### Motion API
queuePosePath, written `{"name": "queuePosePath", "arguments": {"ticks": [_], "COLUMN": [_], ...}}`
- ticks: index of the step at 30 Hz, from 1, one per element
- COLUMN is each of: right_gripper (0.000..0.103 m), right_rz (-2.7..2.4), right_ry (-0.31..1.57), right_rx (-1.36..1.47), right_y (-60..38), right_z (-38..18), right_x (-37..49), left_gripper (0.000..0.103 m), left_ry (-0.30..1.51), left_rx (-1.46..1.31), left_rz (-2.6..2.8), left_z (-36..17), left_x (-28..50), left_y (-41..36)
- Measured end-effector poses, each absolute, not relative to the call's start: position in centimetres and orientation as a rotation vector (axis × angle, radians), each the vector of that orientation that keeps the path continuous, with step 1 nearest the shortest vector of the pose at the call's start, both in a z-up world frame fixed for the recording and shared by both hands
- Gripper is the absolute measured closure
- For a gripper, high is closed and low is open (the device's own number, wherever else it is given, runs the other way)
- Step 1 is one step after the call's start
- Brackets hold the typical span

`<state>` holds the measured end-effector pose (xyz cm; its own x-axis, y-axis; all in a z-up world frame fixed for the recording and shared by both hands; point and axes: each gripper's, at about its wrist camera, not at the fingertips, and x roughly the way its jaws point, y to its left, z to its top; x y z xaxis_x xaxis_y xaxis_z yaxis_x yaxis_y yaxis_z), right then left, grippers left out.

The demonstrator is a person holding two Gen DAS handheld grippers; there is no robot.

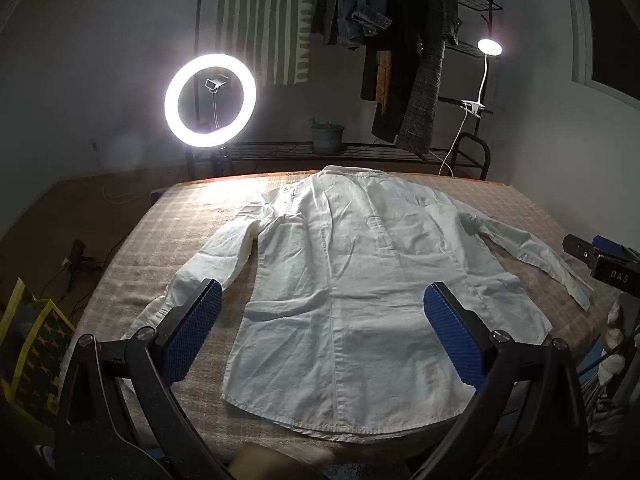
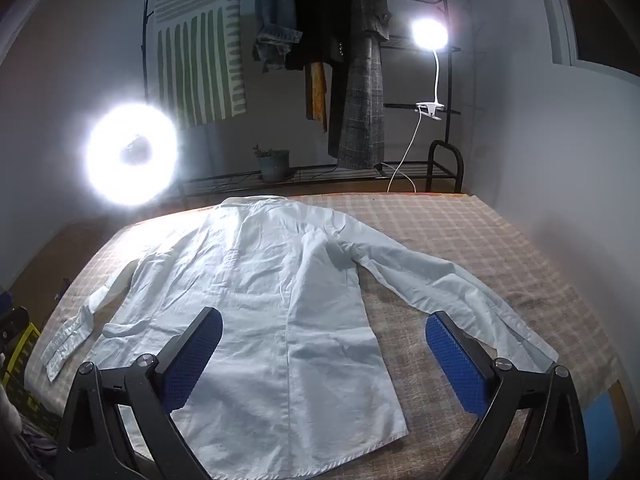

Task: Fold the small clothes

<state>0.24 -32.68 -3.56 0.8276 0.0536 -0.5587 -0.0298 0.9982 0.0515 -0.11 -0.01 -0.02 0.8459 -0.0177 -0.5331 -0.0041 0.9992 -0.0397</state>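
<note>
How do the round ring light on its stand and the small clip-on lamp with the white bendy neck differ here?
The ring light is a large hollow circle with a phone clamp in its middle; the clip-on lamp is a small solid disc. The ring light stands on the left of the black clothes rack; the clip-on lamp is clamped to the rack's right side, with a white cable hanging from it. Both are lit and stand beyond the white long-sleeved shirt.

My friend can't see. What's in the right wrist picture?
A white long-sleeved shirt lies spread flat on a checked bed cover, sleeves out to both sides. The right tool hovers open above its hem. Behind, a ring light glows beside hanging clothes.
</note>
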Motion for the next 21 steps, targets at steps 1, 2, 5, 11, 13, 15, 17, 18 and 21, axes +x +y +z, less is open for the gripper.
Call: {"name": "queuePosePath", "arguments": {"ticks": [1,2,5,11,13,15,17,18,21], "right_gripper": [0.0,0.0,0.0,0.0,0.0,0.0,0.0,0.0,0.0], "right_rz": [0.045,0.046,0.048,0.049,0.049,0.05,0.051,0.053,0.061], "right_ry": [0.595,0.595,0.585,0.569,0.566,0.565,0.565,0.565,0.562], "right_rx": [0.039,0.036,0.022,-0.012,-0.018,-0.021,-0.022,-0.022,-0.025], "right_y": [-32.7,-32.7,-32.8,-32.2,-31.7,-31.5,-31.4,-31.3,-31.0], "right_z": [-3.6,-3.6,-3.4,-3.2,-3.2,-3.1,-3.1,-3.1,-3.1], "right_x": [0.3,0.3,0.3,-0.1,-0.1,-0.2,-0.1,-0.1,-0.1], "left_gripper": [0.001,0.001,0.001,0.001,0.001,0.001,0.001,0.001,0.001], "left_ry": [0.566,0.573,0.587,0.563,0.56,0.556,0.546,0.542,0.539], "left_rx": [-0.044,-0.063,-0.061,-0.067,-0.067,-0.06,-0.049,-0.045,-0.043], "left_rz": [-0.016,-0.021,-0.005,-0.004,-0.001,0.002,0.002,0.002,0.005], "left_z": [0.0,0.0,-0.1,0.3,0.1,0.2,0.4,0.4,0.3], "left_x": [-0.2,-0.1,0.5,0.2,0.1,0.1,-0.1,-0.1,-0.2], "left_y": [-0.1,0.1,-0.1,0.9,0.8,0.7,0.7,0.6,0.4]}}
